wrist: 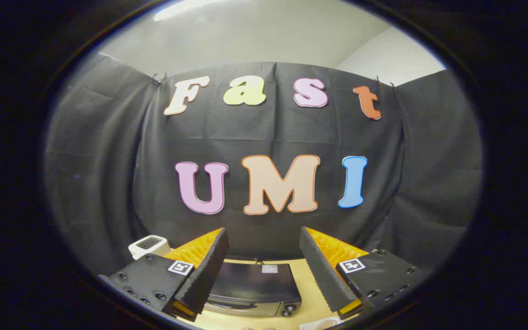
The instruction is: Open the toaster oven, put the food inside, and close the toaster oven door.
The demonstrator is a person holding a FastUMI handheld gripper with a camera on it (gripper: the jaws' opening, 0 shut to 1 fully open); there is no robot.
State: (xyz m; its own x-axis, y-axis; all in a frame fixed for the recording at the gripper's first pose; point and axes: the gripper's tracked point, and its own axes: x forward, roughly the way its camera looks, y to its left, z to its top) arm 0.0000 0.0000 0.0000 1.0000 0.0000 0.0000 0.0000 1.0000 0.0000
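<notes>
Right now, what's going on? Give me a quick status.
Gripper open, holding nothing, high above the table. Toaster oven below between the fingers, door shut. Nothing in the way.

- A light wooden table [307, 293] carries everything.
- A dark toaster oven [255, 288] sits on it, seen from above, its door closed and a knob at its front right corner.
- A white toaster [148, 246] stands farther left, near the black cloth wall.
- A white plate [321, 324] with something brownish lies at the table's near edge.
</notes>
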